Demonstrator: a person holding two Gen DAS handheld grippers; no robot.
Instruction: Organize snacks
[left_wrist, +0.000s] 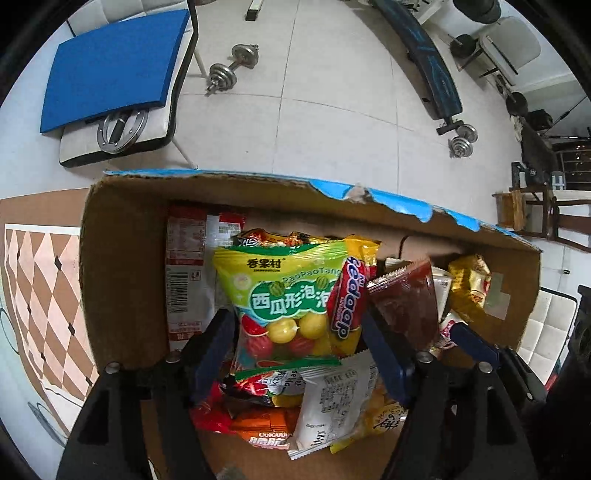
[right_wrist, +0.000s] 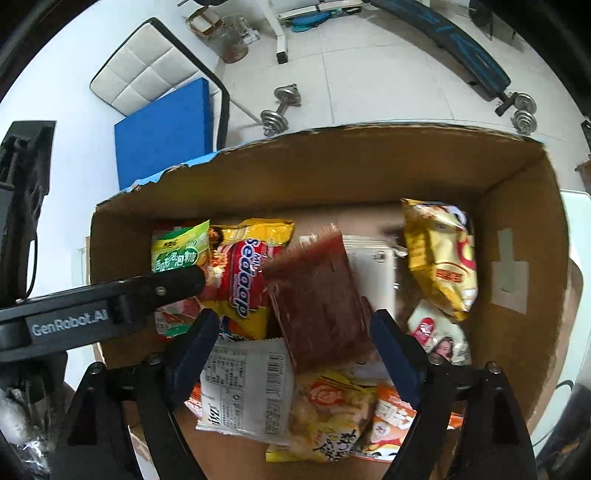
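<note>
Both your claws hang released over the cardboard box (left_wrist: 122, 258). Left claw (left_wrist: 299, 343) straddles the green candy bag (left_wrist: 284, 295); right claw (right_wrist: 291, 332) straddles a blurred dark-red packet (right_wrist: 317, 295). Only your right view shows the yellow chip bag (right_wrist: 439, 254) by the far wall.

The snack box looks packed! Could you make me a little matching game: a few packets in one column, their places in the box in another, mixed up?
Things:
1. Green gumball bag
2. Dark red packet
3. Gold bag
4. White packet with barcode

Places:
A. by the box's right wall
B. between the right hand-held gripper's fingers
C. near edge, under the dark red packet
D. between the left hand-held gripper's fingers

Pairs: 1-D, 2-B, 3-A, 4-C
</note>
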